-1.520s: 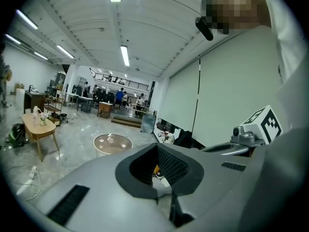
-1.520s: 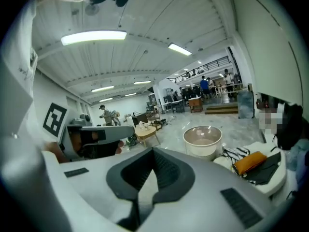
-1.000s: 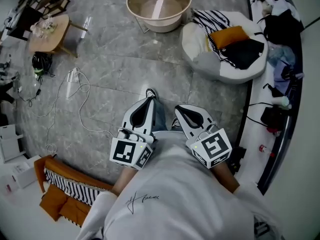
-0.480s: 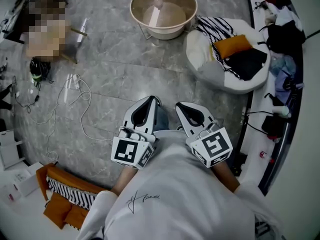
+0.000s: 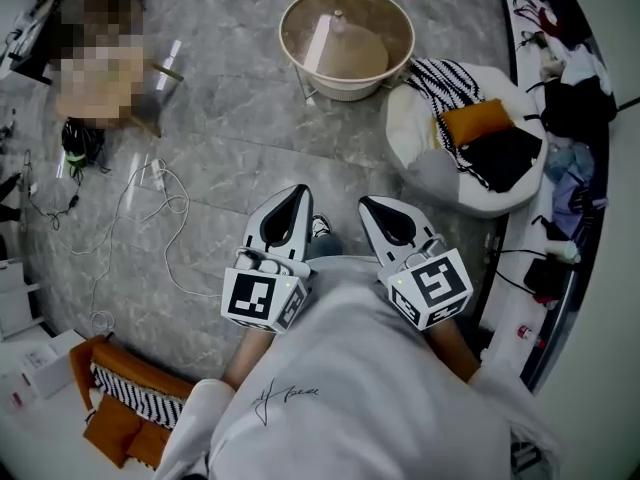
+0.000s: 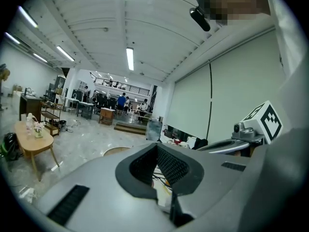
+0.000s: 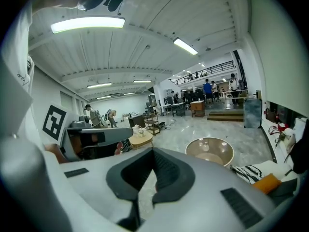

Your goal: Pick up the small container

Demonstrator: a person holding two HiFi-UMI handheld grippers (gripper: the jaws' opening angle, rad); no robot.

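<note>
Since a second ago the tub [image 5: 296, 30] has slid down the head view, nearer to me. I judge I'm on the approach. Left gripper [image 5: 297, 192] and right gripper [image 5: 368, 204] ride by my chest, both with jaws together on nothing. A small bottle-like thing [image 5: 340, 16] stands in the tub. I take it for the container, though it's too small to be sure. Next I'd close in and part one pair of jaws.
</note>
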